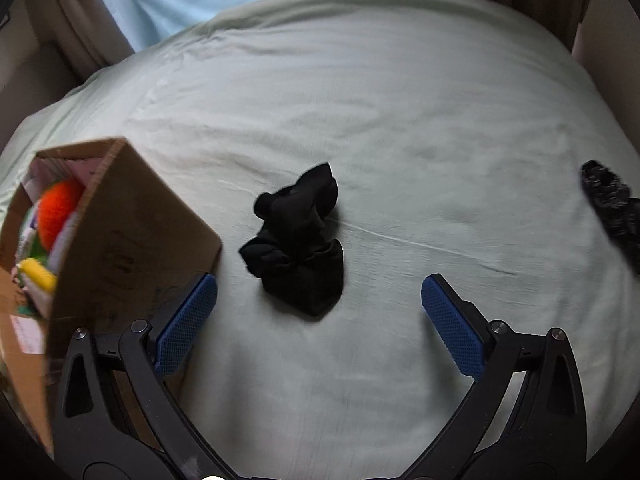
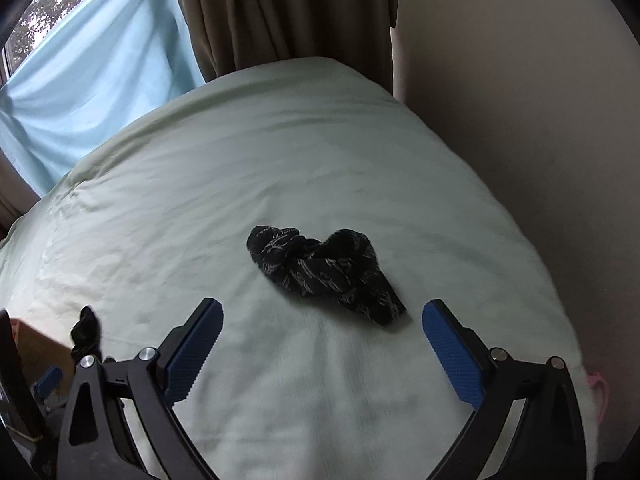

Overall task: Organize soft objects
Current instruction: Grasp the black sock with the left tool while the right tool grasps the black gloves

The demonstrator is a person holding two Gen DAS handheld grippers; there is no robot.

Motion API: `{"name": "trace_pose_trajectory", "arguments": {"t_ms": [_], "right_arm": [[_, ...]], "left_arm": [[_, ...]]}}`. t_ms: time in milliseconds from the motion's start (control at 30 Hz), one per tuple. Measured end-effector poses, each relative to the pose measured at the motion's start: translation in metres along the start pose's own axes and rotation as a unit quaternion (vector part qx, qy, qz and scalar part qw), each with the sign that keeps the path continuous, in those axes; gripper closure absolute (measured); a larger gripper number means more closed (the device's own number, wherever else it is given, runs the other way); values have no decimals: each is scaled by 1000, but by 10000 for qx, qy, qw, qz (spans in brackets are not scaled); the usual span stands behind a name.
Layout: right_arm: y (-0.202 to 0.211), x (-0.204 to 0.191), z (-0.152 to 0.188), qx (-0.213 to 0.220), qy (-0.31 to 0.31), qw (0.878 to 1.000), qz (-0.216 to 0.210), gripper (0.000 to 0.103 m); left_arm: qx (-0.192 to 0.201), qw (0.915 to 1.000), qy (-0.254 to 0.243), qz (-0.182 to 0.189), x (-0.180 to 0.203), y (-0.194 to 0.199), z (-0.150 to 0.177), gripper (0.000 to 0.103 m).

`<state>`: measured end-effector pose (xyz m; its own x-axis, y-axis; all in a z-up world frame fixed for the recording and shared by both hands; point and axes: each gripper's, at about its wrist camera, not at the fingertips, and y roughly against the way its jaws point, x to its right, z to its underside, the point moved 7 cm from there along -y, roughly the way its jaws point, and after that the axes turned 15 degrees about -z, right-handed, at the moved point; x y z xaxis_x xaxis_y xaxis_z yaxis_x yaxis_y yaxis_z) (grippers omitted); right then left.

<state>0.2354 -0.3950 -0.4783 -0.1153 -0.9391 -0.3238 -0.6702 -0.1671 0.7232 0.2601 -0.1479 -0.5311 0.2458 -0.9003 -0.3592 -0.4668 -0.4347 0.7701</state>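
Crumpled black cloth, wrinkled sheet

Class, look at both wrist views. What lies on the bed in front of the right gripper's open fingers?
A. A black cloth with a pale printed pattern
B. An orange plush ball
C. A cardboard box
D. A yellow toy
A: in the right wrist view a crumpled black patterned cloth lies on the pale bed sheet just ahead of the open right gripper; the cardboard box sits by the left gripper.
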Motion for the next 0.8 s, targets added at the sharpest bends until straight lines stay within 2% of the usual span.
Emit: {"name": "trace_pose_trajectory", "arguments": {"t_ms": [133,333,433,500,533,600,633,700,800], "right_arm": [[-26,3,-3,35,-13,10000,-25,3],[-59,1,-8,30,52,10000,0,3],[-67,3,-12,95,62,9999,53,4],[-71,6,-14,139,55,9998,92,7],[-73,7,-15,143,61,9998,131,14],[-80,10,-17,108,118,9997,196,24],[-84,10,-19,117,140,9997,187,28],[-85,9,-19,127,186,9996,163,36],[-84,3,-18,138,305,9994,69,48]], "left_arm": [[-72,10000,44,-43,7,-20,1,2],[85,9998,175,67,12,-30,-14,3],[104,9996,213,173,14,-33,-22,10],[81,9990,300,308,14,-37,-28,22],[74,9987,340,379,14,-38,-30,26],[68,9980,378,511,15,-40,-34,43],[89,9978,360,551,16,-40,-36,49],[133,9976,292,621,19,-39,-39,71],[200,9973,153,694,23,-37,-44,81]]}}
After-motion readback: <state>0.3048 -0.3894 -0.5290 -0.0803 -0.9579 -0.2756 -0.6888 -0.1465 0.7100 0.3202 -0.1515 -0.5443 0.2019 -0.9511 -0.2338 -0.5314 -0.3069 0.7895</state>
